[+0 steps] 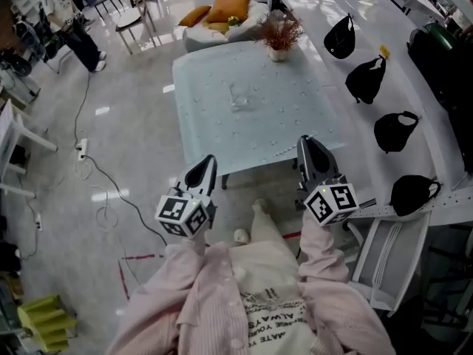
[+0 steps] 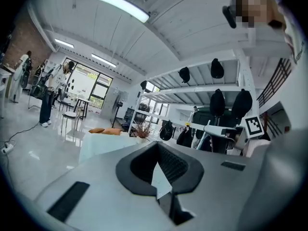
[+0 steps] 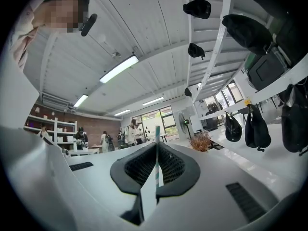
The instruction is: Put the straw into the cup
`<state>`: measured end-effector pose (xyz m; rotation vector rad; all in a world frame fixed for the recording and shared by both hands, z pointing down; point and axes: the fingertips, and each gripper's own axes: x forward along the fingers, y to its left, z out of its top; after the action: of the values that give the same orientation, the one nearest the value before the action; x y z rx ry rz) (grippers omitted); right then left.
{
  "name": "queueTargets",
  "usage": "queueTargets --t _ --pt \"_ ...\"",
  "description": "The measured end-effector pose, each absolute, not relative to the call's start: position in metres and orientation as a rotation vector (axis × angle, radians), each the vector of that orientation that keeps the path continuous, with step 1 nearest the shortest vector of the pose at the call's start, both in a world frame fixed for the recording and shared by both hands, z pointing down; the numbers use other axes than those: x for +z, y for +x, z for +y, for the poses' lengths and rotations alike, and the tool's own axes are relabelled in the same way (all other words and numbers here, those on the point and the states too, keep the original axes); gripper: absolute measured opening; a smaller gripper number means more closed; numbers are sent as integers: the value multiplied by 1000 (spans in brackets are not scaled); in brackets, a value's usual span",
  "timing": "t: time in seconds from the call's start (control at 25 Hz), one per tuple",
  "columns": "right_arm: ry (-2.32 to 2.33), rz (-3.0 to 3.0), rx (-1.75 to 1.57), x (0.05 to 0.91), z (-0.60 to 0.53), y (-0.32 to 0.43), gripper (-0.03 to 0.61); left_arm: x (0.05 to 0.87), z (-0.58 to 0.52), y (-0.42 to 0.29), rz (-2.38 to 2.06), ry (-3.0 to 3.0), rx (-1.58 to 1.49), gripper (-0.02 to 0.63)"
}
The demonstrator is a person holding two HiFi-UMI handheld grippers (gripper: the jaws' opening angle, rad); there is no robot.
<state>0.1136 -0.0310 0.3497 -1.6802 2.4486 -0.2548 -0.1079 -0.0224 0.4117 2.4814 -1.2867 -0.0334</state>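
In the right gripper view my right gripper (image 3: 157,160) is shut on a thin teal-and-white striped straw (image 3: 157,138), which stands upright out of the pads. In the head view this gripper (image 1: 310,150) hangs at the near edge of the pale blue table (image 1: 251,117). My left gripper (image 1: 203,170) is beside it on the left, also just short of the table edge. Seen from its own camera, the left gripper (image 2: 159,162) has its pads drawn together with only a pale sliver between them. A faint clear shape (image 1: 239,97) lies mid-table. I cannot tell whether it is the cup.
A small potted dry plant (image 1: 279,35) stands at the table's far edge. Black bags (image 1: 395,132) hang along the white shelf on the right, above a white rack (image 1: 392,250). Orange cushions (image 1: 222,9) lie beyond the table. A cable (image 1: 96,168) runs over the floor at left.
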Motion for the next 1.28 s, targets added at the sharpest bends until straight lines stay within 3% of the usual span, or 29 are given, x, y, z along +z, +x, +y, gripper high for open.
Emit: queueTargets --t 1.28 --pt "-1532 2507 -415 387 -310 122 9 455 -255 -95 -1413 2279 -23 0"
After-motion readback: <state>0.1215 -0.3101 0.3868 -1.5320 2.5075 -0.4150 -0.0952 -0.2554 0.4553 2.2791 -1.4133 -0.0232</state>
